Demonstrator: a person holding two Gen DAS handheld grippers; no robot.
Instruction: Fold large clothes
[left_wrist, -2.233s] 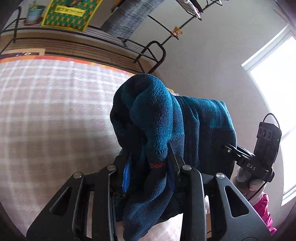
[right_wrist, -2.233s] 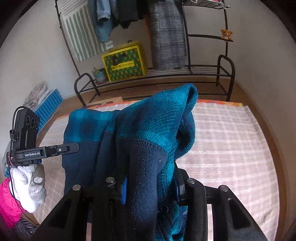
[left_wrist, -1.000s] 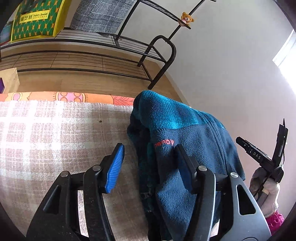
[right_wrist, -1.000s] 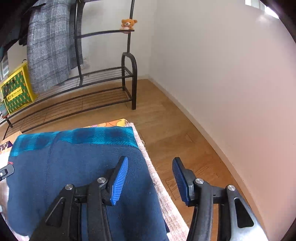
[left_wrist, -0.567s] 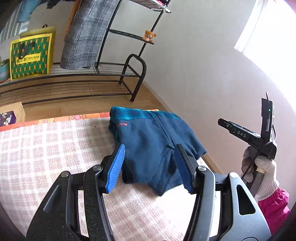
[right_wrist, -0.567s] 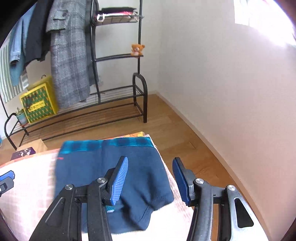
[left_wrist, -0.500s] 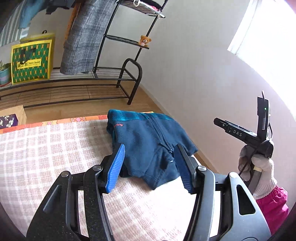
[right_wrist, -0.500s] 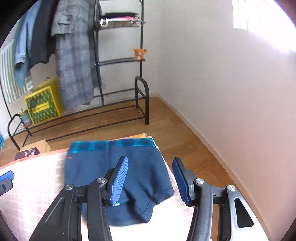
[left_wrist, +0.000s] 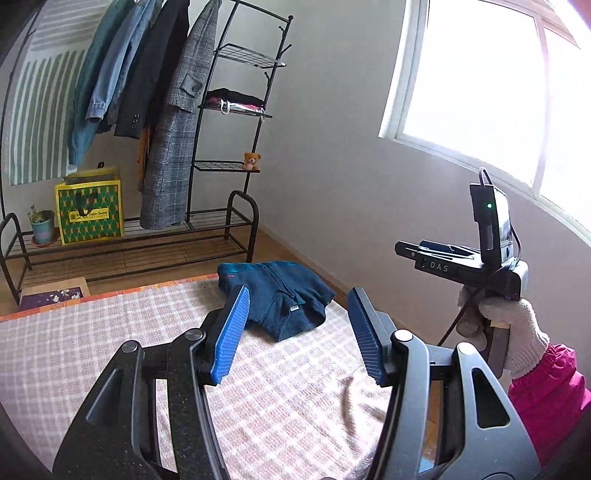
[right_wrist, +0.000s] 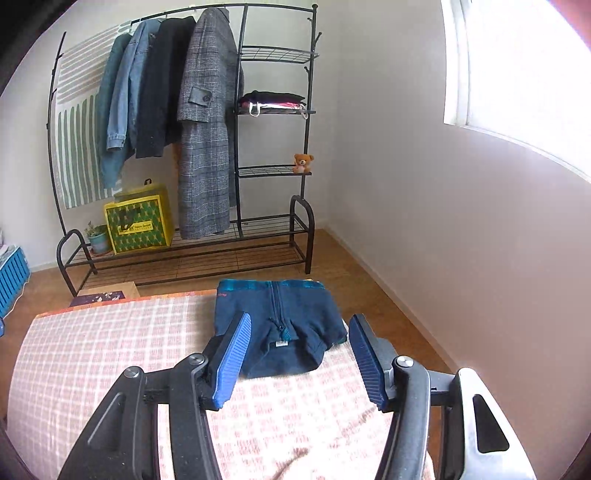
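A folded dark blue fleece jacket (left_wrist: 273, 295) (right_wrist: 277, 321) with a teal band lies at the far right corner of the checked bed cover (left_wrist: 92, 350) (right_wrist: 110, 350). My left gripper (left_wrist: 295, 332) hangs open well back from it, high above the cover, nothing between its blue pads. My right gripper (right_wrist: 297, 354) is also raised and away from the jacket; its jaws are opening and hold nothing. In the left wrist view the right gripper's body (left_wrist: 458, 258) shows at the right, held by a gloved hand (left_wrist: 513, 332) with a pink sleeve.
A black clothes rack (right_wrist: 236, 147) with hanging coats, shelves, a small teddy bear (right_wrist: 303, 162) and a yellow-green bag (right_wrist: 138, 219) stands against the far wall. Wooden floor runs right of the bed. A window (left_wrist: 480, 81) is at the right.
Both grippers let go of the fleece jacket, which now lies folded at the bed's far right corner. Both then rose and drew back from it, so more of the room shows.
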